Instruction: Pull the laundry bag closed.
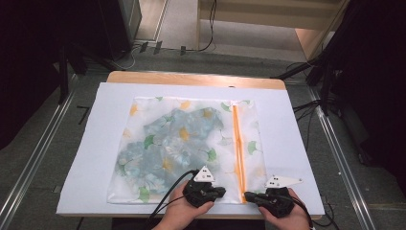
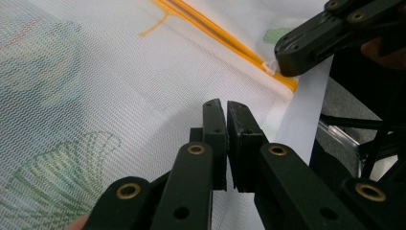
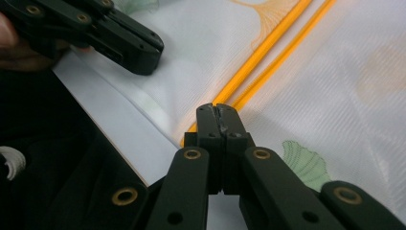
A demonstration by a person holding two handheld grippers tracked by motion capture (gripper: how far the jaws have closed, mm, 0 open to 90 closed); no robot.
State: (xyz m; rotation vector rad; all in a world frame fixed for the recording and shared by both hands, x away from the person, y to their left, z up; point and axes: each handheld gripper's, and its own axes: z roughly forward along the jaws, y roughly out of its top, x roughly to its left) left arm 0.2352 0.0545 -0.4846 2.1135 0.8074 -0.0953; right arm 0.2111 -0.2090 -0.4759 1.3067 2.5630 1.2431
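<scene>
Right gripper view: zipper pull (image 3: 221, 125) is being pinched by the right gripper (image 3: 221, 115); mesh bag (image 2: 119, 96) is being clamped beside it by the left gripper (image 2: 226, 112), best held taut.

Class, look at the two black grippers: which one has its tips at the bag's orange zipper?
The right gripper: its closed tips meet the near end of the orange zipper, while the left gripper sits beside it on white mesh.

We saw the mesh bag (image 1: 184, 143) lying flat on the table (image 1: 287, 120), reaching its near edge, with folded cloth (image 1: 177, 139) inside. The zipper (image 1: 237, 148) ran along the bag's right side, the left gripper (image 1: 221, 191) left of its near end and the right gripper (image 1: 248, 195) at that end.
</scene>
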